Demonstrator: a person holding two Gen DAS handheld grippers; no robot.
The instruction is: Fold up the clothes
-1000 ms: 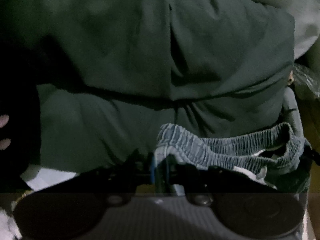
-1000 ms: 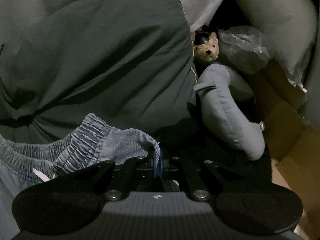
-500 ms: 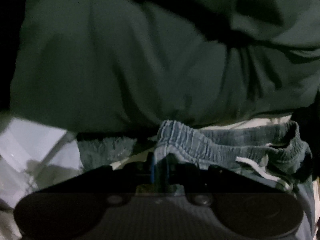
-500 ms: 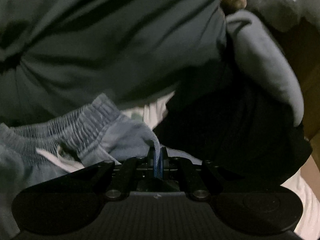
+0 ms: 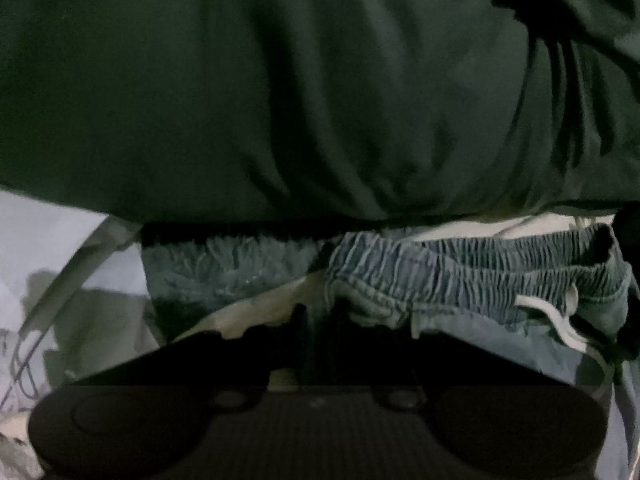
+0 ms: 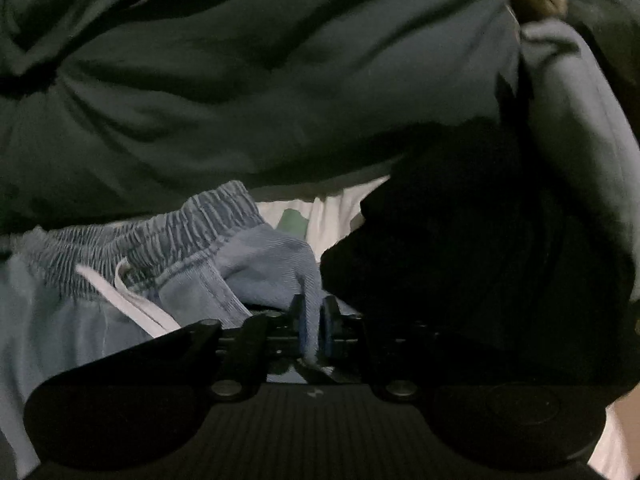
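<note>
Both grippers clamped on the shorts' waistband

The left gripper pinches the left end of the elastic waistband of the shorts, jaws closed on the cloth. The right gripper grips the band's right end, blue fingers pressed on the fabric.

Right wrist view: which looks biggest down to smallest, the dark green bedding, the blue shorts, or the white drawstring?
1. Dark green bedding, filling the upper frame.
2. Blue shorts; close to the camera, so they look enlarged.
3. White drawstring, clearly smallest.
</note>
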